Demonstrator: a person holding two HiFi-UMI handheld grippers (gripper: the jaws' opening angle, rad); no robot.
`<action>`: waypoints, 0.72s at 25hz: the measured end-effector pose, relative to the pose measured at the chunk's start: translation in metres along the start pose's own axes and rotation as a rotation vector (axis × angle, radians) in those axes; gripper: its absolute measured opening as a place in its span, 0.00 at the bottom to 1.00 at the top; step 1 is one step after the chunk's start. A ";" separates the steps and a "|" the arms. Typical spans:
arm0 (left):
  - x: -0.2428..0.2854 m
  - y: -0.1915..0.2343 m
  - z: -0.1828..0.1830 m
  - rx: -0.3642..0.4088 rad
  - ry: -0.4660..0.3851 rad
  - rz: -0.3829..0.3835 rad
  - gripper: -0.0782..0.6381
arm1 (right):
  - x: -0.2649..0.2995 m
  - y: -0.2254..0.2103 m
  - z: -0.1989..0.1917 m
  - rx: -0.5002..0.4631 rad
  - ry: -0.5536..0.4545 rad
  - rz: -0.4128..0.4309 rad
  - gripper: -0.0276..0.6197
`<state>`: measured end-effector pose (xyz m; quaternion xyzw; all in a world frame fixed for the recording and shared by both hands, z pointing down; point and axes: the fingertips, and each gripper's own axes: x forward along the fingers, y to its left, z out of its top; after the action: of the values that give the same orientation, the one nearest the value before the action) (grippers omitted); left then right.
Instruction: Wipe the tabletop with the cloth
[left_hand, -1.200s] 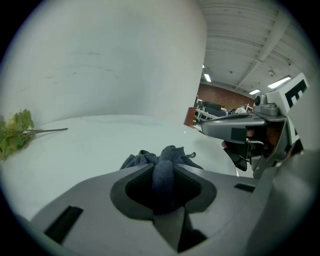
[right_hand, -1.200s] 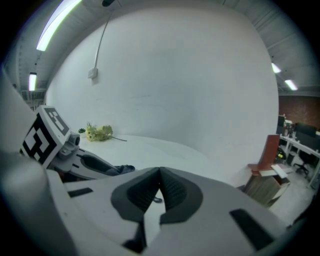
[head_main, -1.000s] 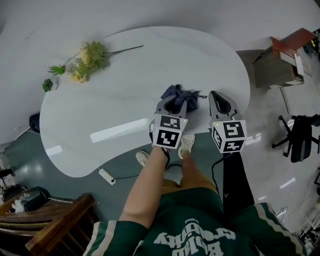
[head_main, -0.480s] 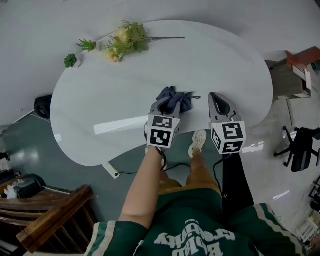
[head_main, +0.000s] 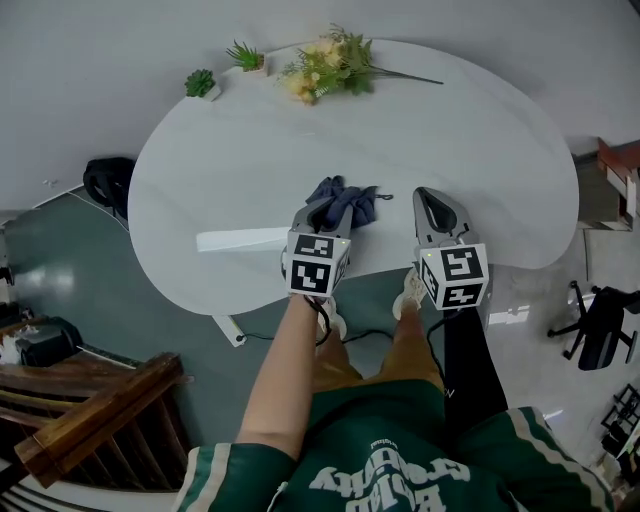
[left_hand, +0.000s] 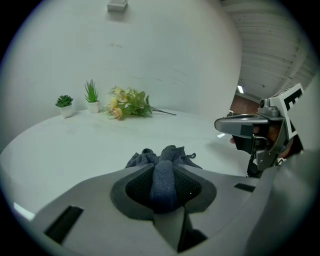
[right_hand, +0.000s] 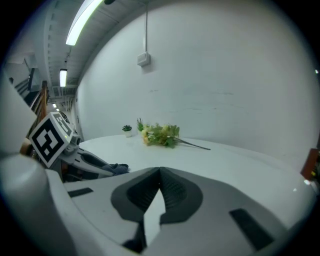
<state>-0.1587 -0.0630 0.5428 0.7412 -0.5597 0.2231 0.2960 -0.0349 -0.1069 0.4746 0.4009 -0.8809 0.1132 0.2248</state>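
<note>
Near the front edge of the white tabletop, my left gripper was pinched on a fold of the dark blue cloth. The rest of the cloth was bunched on the surface just beyond the jaw tips. My right gripper was held just beside it, over the same edge, with its jaws pressed together on nothing and clear of the cloth.

Flowers lay across the far rim, and two small potted plants stood at the rim to their left, all well apart from the cloth.

Judged risks:
- **Poor contact:** the cloth was gathered into a lump, so a stroke would likely have wiped only a narrow track and left broad areas untouched.
- **Loss of grip:** only a narrow band of fabric sat between the jaws, so hard downward pressure or a quick drag could have pulled it free.
- **Far-edge clutter:** a long outward sweep could have pushed the flowers or pots off the rim.
- **Jaw strike:** too steep a tilt could have scraped the jaw tips on the table.
</note>
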 end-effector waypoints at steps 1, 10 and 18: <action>-0.006 0.011 -0.002 -0.003 -0.004 0.012 0.25 | 0.005 0.010 0.002 -0.006 0.002 0.009 0.05; -0.053 0.095 -0.025 0.023 -0.022 0.108 0.26 | 0.043 0.098 0.023 -0.057 0.002 0.080 0.05; -0.109 0.173 -0.059 -0.033 -0.016 0.160 0.26 | 0.073 0.188 0.040 -0.100 -0.003 0.154 0.05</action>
<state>-0.3549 0.0191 0.5460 0.6909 -0.6231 0.2309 0.2848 -0.2312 -0.0470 0.4719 0.3204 -0.9140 0.0855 0.2339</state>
